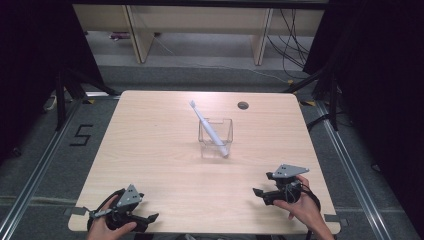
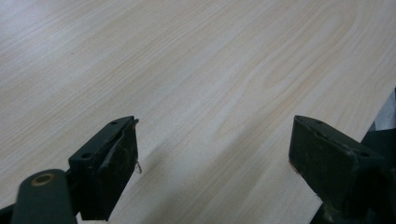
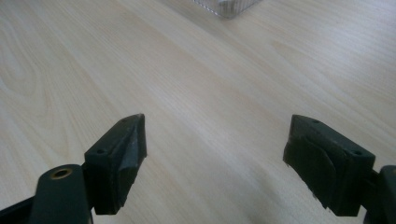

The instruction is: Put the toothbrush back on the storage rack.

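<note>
1. Near the table's centre, slightly toward 1 o'clock, stands a clear square cup [image 1: 216, 136] with a white toothbrush [image 1: 208, 129] leaning in it; the brush's lower end rests at the cup's near right corner and its head sticks out over the rim toward 11 o'clock.
2. At 7 o'clock on the table [image 1: 165, 165], the left gripper [image 1: 150, 218] sits at the near edge, held in the person's left hand [image 1: 102, 229]; its jaws stand wide apart with nothing between them, pointing toward 3 o'clock.
3. At 5 o'clock, the right gripper [image 1: 260, 186] is held in the right hand [image 1: 302, 209], its jaws likewise spread and empty, pointing toward 9 o'clock. It lies well apart from the cup.
4. Seen from the right gripper view, bare wood grain lies between the jaws, and the cup's clear base shows at 12 o'clock at the top edge.
5. Seen from the left gripper view, plain tabletop lies between the jaws.
6. On the floor at 9 o'clock beside the table, black tape forms the numeral "5" [image 1: 81, 135]; no other writing can be read.
7. A round cable hole [image 1: 243, 105] sits in the tabletop at 1 o'clock, behind the cup.
</note>
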Motion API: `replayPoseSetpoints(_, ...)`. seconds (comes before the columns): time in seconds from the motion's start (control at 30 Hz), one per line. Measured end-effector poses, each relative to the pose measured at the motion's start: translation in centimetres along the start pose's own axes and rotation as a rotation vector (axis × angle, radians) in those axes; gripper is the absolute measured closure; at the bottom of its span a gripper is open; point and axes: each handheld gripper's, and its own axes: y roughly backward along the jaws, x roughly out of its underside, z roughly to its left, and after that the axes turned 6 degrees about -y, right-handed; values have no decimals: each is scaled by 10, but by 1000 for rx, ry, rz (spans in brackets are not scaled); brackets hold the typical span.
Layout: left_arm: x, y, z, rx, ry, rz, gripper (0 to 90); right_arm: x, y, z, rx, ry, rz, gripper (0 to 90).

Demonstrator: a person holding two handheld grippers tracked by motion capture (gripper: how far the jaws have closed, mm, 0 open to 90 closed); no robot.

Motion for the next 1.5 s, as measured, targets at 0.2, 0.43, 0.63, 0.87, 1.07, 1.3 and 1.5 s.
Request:
replayPoseSetpoints(0.2, 0, 0, -1, 5, 13, -8, 153, 5, 4, 1, 17, -7, 3, 216)
replayPoseSetpoints(0.43, 0, 0, -1, -1, 15, -10, 153, 10, 4, 2, 19, -14, 10, 216)
replayPoseSetpoints(0.63, 0, 1, 0, 6, 6, -3, 153, 15, 8, 6, 39, -62, 27, 212)
replayPoseSetpoints(0.87, 0, 1, 0, -6, 9, -6, 153, 19, 13, 2, 52, -28, 0, 202)
replayPoseSetpoints(1.07, 0, 0, -1, -4, 15, -7, 153, 23, 16, 2, 59, -23, -5, 202)
replayPoseSetpoints(1.3, 0, 0, -1, -2, 14, -6, 153, 25, 18, 1, 67, -29, -7, 201)
replayPoseSetpoints(1.5, 0, 1, 1, -3, -16, 14, 153, 24, 18, 1, 88, -14, -2, 200)
